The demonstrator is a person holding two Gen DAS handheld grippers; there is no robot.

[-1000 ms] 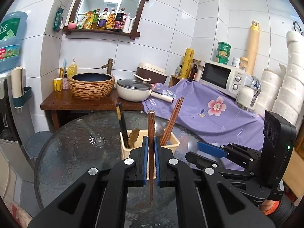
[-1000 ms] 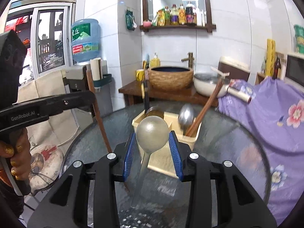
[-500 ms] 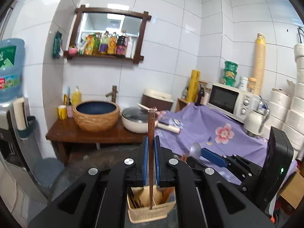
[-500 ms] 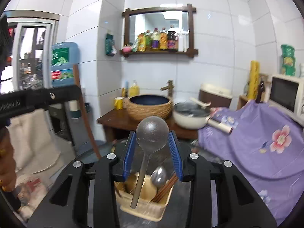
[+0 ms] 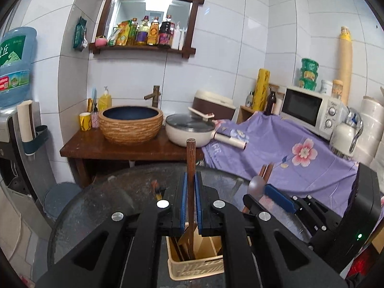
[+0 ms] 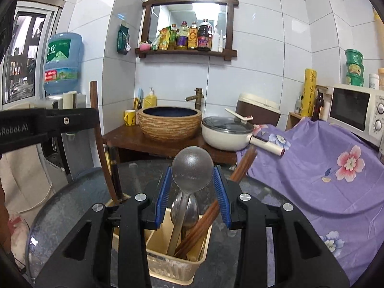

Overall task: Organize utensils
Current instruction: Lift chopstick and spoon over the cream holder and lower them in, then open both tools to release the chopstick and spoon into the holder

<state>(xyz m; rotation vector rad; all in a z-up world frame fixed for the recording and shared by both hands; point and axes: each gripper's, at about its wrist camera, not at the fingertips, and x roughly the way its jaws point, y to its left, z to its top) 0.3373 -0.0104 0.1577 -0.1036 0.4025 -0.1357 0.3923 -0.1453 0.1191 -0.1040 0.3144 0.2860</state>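
Note:
My left gripper [image 5: 189,184] is shut on a dark wooden chopstick [image 5: 191,158] held upright, its lower end inside the left compartment of the beige utensil holder [image 5: 195,267]. My right gripper [image 6: 192,187] is shut on a metal spoon [image 6: 192,171], bowl up, its handle reaching down into a compartment of the holder [image 6: 168,259] beside another spoon [image 6: 189,210] and brown chopsticks [image 6: 204,223]. The left gripper and its chopstick [image 6: 96,110] show at the left of the right wrist view; the right gripper [image 5: 276,196] shows at the right of the left wrist view.
The holder stands on a round glass table [image 5: 96,206]. Behind it a wooden stand carries a woven basin [image 5: 130,124] and a white pan [image 5: 189,132]. A purple flowered cloth [image 5: 288,153] and a microwave [image 5: 309,108] are at the right; a water dispenser [image 5: 14,120] at the left.
Both grippers have come down over the holder: the chopstick's tip and the spoon's handle have gone from above it into its compartments.

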